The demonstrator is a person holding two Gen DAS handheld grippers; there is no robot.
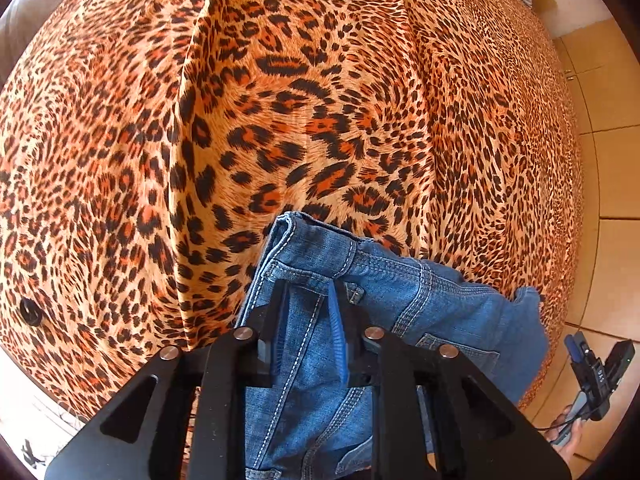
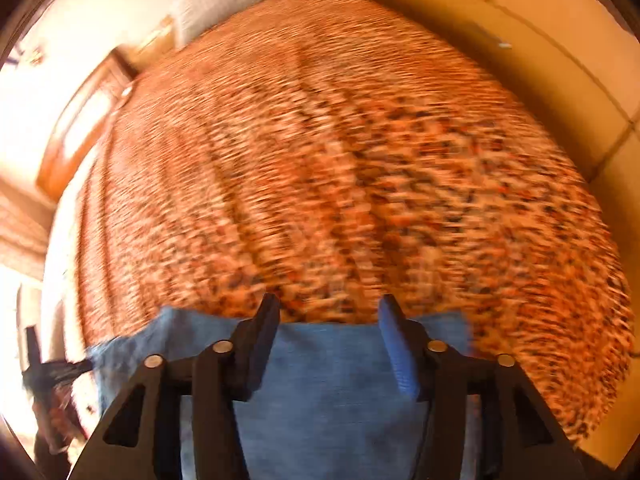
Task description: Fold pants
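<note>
Low in the frame, your left gripper (image 1: 308, 320) is pinching the jeans (image 1: 420, 304) at the waistband over the leopard bedspread (image 1: 280, 100), while your right gripper (image 2: 328, 340), jaws wide, is hovering above denim, probably mid-fold; next, grab a matching edge.

Left gripper clamped, right gripper spread

The left gripper (image 1: 308, 320) has its fingers drawn close together, pinching a fold of the jeans (image 1: 420, 292). The right gripper (image 2: 328, 340) holds its fingers wide apart above the cloth, gripping nothing; its view is blurred.
</note>
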